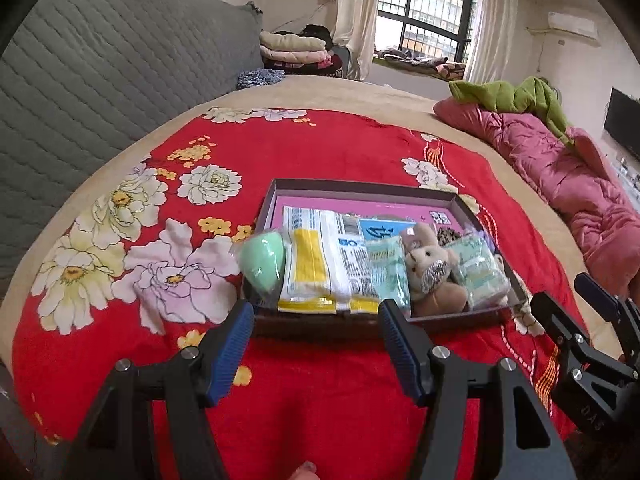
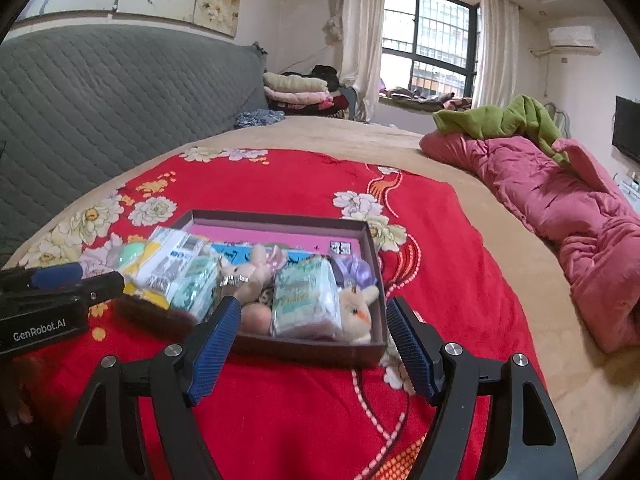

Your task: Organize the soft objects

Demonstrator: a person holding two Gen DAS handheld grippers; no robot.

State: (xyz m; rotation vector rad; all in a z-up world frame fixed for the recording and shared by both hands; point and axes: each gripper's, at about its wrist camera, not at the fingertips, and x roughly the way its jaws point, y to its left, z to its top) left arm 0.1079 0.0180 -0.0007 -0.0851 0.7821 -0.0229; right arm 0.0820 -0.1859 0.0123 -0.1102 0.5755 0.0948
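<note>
Right now, a shallow brown box [image 2: 376, 240] is set on a red flowered blanket [image 1: 320, 148] spread over a tan bed [image 2: 460, 160]. Inside the box, soft toys and packets are packed, a plush bunny [image 1: 430, 264] among them. Behind the box, a grey padded headboard [image 1: 100, 80] and a barred window [image 2: 428, 36] are seen. Just before the box, the left gripper [image 1: 316, 344] and right gripper [image 2: 312, 344] are held wide apart, with nothing gripped.

A home bedroom; a bed [image 2: 304, 136] with quilted headboard [image 2: 120, 92]; curtained window [image 2: 428, 44]
</note>
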